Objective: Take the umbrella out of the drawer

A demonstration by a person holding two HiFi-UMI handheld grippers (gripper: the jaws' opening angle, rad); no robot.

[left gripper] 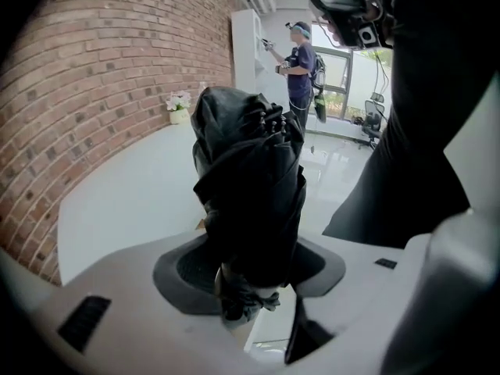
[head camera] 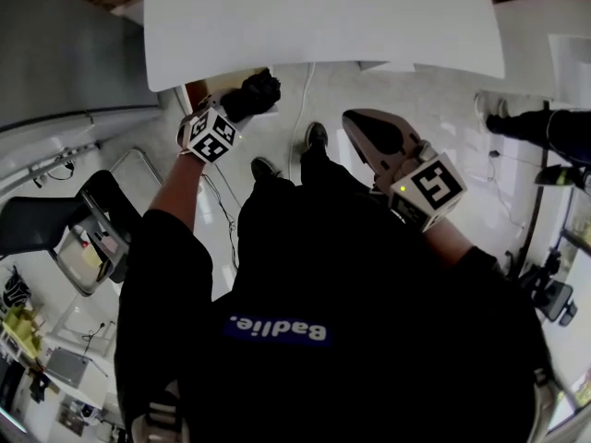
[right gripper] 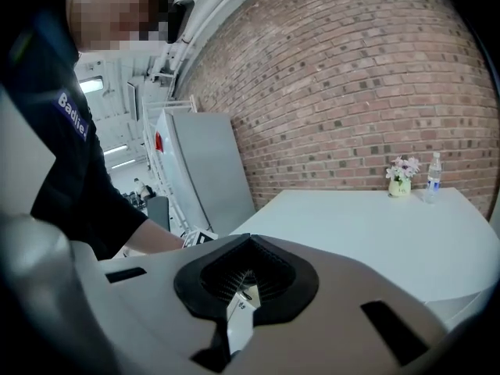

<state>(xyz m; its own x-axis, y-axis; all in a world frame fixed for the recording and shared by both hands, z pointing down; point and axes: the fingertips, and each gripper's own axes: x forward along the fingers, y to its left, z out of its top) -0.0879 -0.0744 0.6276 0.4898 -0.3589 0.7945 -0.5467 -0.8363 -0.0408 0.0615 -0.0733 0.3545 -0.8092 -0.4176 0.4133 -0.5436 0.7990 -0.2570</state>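
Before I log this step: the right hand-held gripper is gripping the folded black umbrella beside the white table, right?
No, the left hand-held gripper grips the folded black umbrella beside the white table; the left gripper view shows it between its jaws. The right hand-held gripper holds nothing.

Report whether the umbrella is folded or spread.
Folded. The umbrella is a compact black bundle with its fabric gathered in around the shaft, and the left tool grips it.

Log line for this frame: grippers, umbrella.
left gripper: shut on umbrella | umbrella: black, folded, clamped near one end | right gripper: shut, empty
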